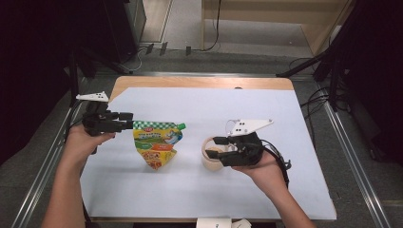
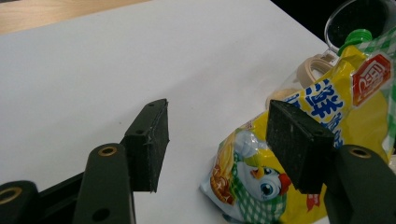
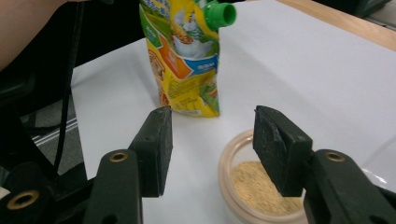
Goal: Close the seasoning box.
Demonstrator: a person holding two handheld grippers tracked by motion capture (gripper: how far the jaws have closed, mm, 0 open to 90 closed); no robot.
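2 grippers: both hand-held over the white sheet, one on each side of the pouch.
Pouch: a yellow spouted bag with a green-checked top band, a cartoon chicken and a green cap; it lies on the white sheet, cap end pointing toward the tub.
Left gripper: held in the person's left hand at the pouch's top-left corner, jaws pointing at the checked band; from the high view I cannot tell whether it touches the band.
Left gripper, own view: jaws spread wide, nothing between them — the pouch sits past the right-hand jaw, chicken print and red label showing.
Tub: a low round beige container just right of the pouch, uncovered, with pale tan granules inside.
Right gripper: held in the person's right hand on the tub's far side from the pouch, jaws reaching over the tub's rim.
Right gripper, own view: jaws apart and holding nothing; the right-hand jaw hangs above the tub's opening, the left-hand one over bare sheet beside it.
Pouch from the right gripper view: beyond the jaws, green cap at its upper right.
Clear dome: a transparent rounded piece beyond the pouch's cap in the left gripper view — what it is, I cannot tell.
Table: wooden edge showing past the sheet, on the far side from the pouch.
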